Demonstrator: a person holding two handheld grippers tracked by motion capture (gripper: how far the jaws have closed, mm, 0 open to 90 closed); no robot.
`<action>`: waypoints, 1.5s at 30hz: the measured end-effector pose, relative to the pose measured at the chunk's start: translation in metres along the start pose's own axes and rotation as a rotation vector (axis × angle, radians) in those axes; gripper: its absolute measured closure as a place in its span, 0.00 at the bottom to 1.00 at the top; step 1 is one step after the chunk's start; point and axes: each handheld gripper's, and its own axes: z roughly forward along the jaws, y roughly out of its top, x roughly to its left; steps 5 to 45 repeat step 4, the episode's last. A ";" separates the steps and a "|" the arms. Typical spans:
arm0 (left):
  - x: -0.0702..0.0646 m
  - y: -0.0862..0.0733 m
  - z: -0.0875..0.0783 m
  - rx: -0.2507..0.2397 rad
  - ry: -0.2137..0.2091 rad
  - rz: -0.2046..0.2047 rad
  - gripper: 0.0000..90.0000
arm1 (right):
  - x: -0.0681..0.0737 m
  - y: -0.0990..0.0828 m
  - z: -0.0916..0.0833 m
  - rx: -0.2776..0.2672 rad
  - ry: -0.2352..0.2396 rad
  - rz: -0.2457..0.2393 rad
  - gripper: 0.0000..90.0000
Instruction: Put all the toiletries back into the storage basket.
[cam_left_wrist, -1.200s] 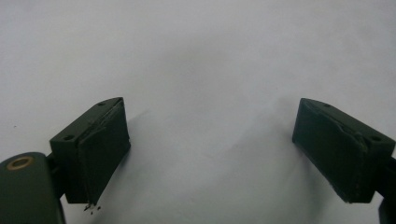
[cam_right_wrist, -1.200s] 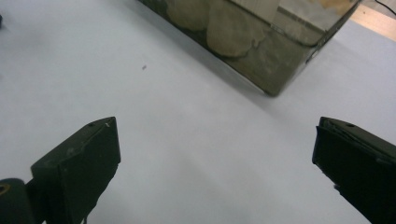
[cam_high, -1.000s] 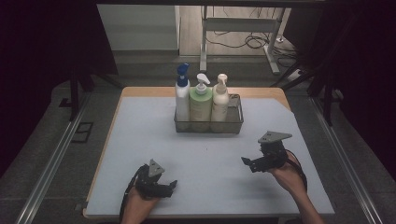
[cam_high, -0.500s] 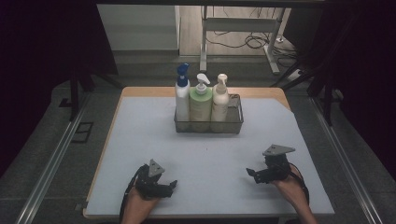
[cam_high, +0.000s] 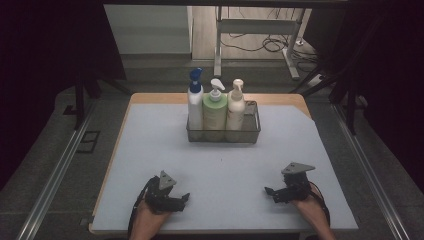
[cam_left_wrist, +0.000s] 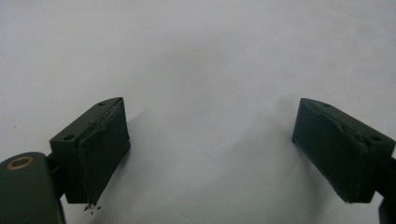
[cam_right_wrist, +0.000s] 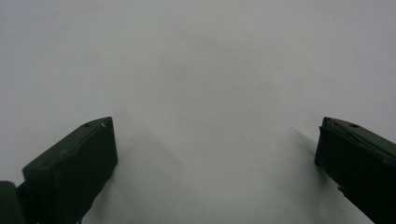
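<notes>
Item: wire basket (cam_high: 252, 134), dark mesh, rectangular, standing on the grey mat (cam_high: 150, 150) of the table near the middle of its far edge. Contents: three pump bottles, upright, side by side and touching or nearly so, filling the left and middle of the basket.
- Blue-capped white bottle (cam_high: 195, 102), at the basket's left end.
- Green bottle (cam_high: 215, 112) with white pump, in the middle.
- Cream bottle (cam_high: 235, 107) with cream pump, to the right of the green one; a small gap of basket remains free at the right end.

Tools:
- Left gripper (cam_high: 172, 199), resting low at the near edge of the table, left of centre, jaws spread wide and holding nothing. The left gripper view shows both black pads (cam_left_wrist: 100, 149) apart over bare mat.
- Right gripper (cam_high: 280, 192), resting low near the near-right corner, jaws likewise spread wide and empty. The right gripper view shows its pads (cam_right_wrist: 74, 163) far apart over bare mat.

Condition of the work: all three bottles sit inside the basket and none lies loose on the mat. Both grippers are well apart from the basket, on the opposite edge of the table. Judged from this layout, either the bottles are fully stowed and the work is finished, or unloading has not begun; the pictures do not decide which. No bottle is tilted or out of place.
</notes>
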 end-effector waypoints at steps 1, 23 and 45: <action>0.000 0.000 0.000 0.000 0.000 0.000 0.12 | 0.000 0.000 0.000 0.000 0.001 0.001 0.00; 0.000 0.000 0.000 0.002 0.000 0.001 0.12 | 0.000 0.000 0.000 -0.001 0.003 0.003 0.00; 0.000 0.000 0.000 0.002 0.000 0.001 0.12 | 0.000 0.000 0.000 -0.001 0.003 0.003 0.00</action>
